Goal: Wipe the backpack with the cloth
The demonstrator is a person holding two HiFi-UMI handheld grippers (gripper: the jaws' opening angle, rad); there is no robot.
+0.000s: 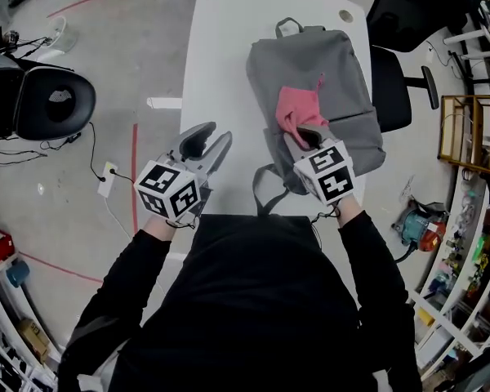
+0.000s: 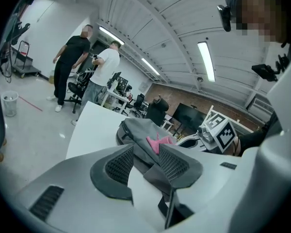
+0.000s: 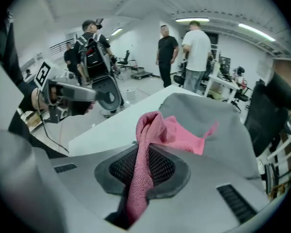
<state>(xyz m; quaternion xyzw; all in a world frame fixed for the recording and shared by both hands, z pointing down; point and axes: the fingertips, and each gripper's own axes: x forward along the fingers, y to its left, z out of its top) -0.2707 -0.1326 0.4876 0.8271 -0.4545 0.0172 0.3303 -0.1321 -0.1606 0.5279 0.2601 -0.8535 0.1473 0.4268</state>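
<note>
Right gripper view: the soft, probably light cloth (image 3: pixel 177 132), draped on the backpack (image 3: pixel 213 113), is pinched at a fold by the right gripper (image 3: pixel 141 169).

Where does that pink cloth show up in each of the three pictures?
Head view: pink woven cloth right of centre, lying on the grey fabric backpack.
Left gripper view: small, just below centre.
Right gripper view: centre, pinched in the right claw.
Shared landmark: the backpack under it.

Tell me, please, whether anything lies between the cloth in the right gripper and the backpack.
Nothing visible does. The right gripper is shut on the pink cloth, whose loose end already lies on the grey backpack, with nothing between them.
</note>
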